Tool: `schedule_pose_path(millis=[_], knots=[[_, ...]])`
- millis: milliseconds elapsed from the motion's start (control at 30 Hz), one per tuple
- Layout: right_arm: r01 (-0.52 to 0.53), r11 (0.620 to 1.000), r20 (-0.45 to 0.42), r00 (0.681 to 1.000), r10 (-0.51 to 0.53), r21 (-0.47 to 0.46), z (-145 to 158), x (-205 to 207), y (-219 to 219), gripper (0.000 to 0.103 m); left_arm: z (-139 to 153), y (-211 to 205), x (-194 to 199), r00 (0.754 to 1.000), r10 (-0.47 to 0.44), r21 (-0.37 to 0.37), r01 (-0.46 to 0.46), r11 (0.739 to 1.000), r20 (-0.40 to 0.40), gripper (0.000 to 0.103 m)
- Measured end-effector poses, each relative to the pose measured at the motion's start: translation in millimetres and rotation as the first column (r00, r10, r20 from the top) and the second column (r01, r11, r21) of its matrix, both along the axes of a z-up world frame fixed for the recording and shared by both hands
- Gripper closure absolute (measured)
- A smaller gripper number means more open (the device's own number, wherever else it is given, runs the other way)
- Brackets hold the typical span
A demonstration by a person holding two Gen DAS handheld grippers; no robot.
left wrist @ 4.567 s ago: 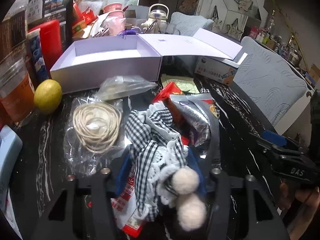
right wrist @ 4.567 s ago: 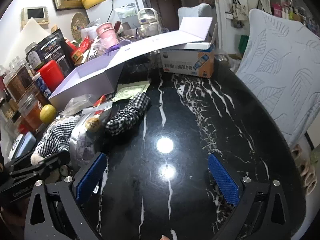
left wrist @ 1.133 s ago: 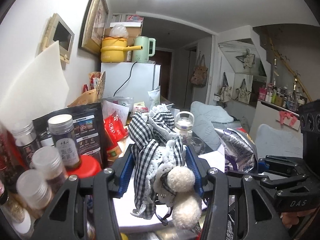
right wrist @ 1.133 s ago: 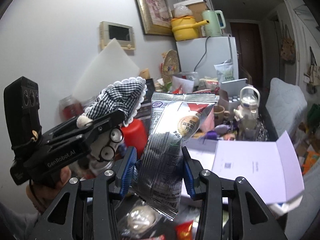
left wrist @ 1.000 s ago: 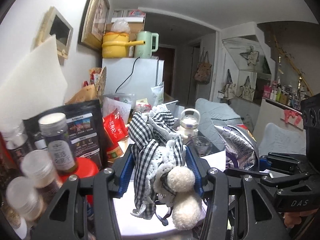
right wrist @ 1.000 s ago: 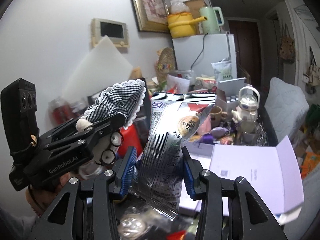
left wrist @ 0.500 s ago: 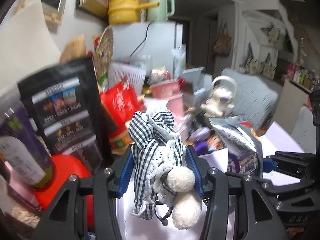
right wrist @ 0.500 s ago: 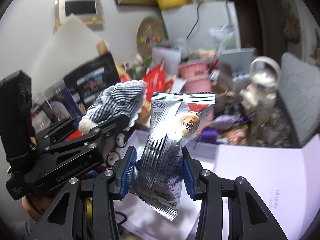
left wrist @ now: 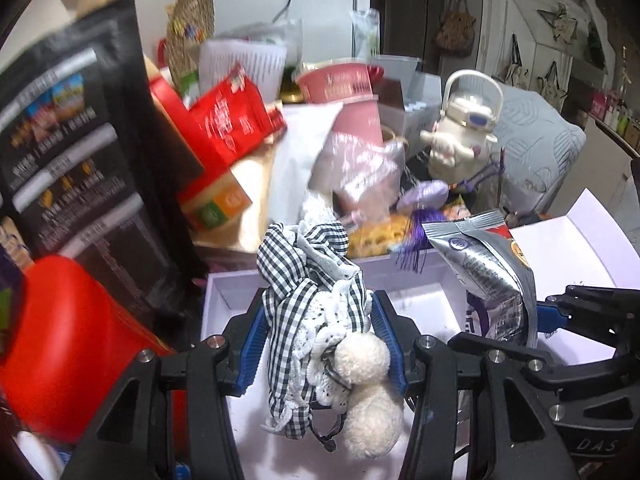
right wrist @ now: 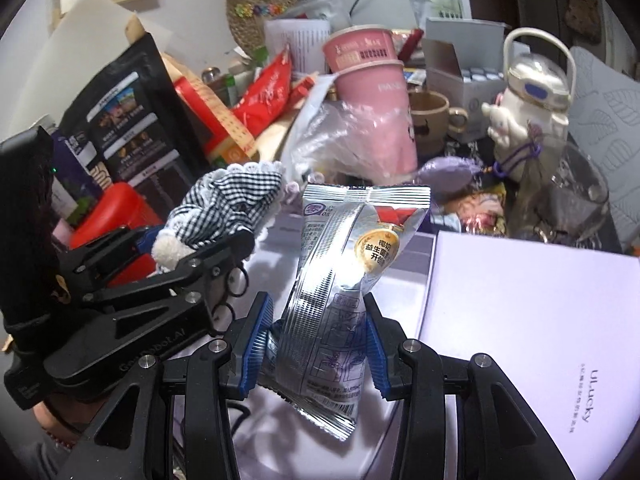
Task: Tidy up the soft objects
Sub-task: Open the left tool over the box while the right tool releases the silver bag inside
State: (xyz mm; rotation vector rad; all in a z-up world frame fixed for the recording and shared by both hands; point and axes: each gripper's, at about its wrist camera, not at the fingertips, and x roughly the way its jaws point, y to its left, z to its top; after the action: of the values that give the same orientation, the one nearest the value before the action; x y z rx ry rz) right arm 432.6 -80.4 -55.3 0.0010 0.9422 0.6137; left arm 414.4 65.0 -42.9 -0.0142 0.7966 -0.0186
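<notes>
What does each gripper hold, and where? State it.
Left gripper: checked cloth, pinched at its bunched middle. Right gripper: silver snack pouch, pinched near its lower end.

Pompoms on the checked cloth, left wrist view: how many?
2. One pompom sits between the left gripper's pads; the other hangs just below it. More may be hidden in the cloth.

Cluttered home: snack bags (left wrist: 72, 152), mug (right wrist: 430, 116), kettle (left wrist: 466, 132).

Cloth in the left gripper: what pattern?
Black-and-white gingham cloth, clearest in the left wrist view.
</notes>
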Motion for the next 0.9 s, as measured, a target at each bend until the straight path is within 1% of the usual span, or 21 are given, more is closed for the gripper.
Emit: schedule_pose_path(millis=[100,200,400,533,600,633,667,700,900], knots=[[-0.006,1.0,-0.023,1.0,0.006,-0.014,-8,2,2,0.06,-9,0,6,0.999,0.009,-0.001,-0.009,1.0,-0.039,0.052],[-0.001,1.0,-0.057,0.998,0.0,-0.024,-16,6,4,0.059,-17,-1,10,0.996,0.036,0.031,-0.034,0.999,-0.083,0.051],[0.011,0.998,-0.069,0.998,-0.014,-0.055,-24,10,6,0.058,-28,1,14,0.987,0.048,0.029,-0.044,0.999,-0.153,0.051],[0.022,0.998,-0.078,0.997,-0.026,-0.053,-25,10,3,0.053,-23,0,9,0.99,0.059,0.044,-0.054,0.998,-0.13,0.051],[0.032,0.998,-0.074,0.997,-0.036,-0.061,-24,10,3,0.053,-20,1,8,0.99,0.066,0.048,-0.06,0.997,-0.126,0.051],[0.037,0.997,-0.067,0.997,-0.041,-0.064,-22,8,2,0.053,-19,0,9,0.989,0.07,0.052,-0.064,0.997,-0.127,0.049],[0.04,0.997,-0.061,0.997,-0.044,-0.065,-20,7,1,0.053,-18,0,8,0.99,0.074,0.056,-0.068,0.996,-0.122,0.042],[0.043,0.997,-0.056,0.997,-0.047,-0.064,-19,6,0,0.053,-16,0,8,0.99,0.079,0.06,-0.073,0.996,-0.116,0.033],[0.076,0.995,-0.013,0.997,-0.077,-0.058,-4,-5,-6,0.053,0,1,-4,0.994,0.091,0.042,-0.089,0.995,-0.067,0.033]])
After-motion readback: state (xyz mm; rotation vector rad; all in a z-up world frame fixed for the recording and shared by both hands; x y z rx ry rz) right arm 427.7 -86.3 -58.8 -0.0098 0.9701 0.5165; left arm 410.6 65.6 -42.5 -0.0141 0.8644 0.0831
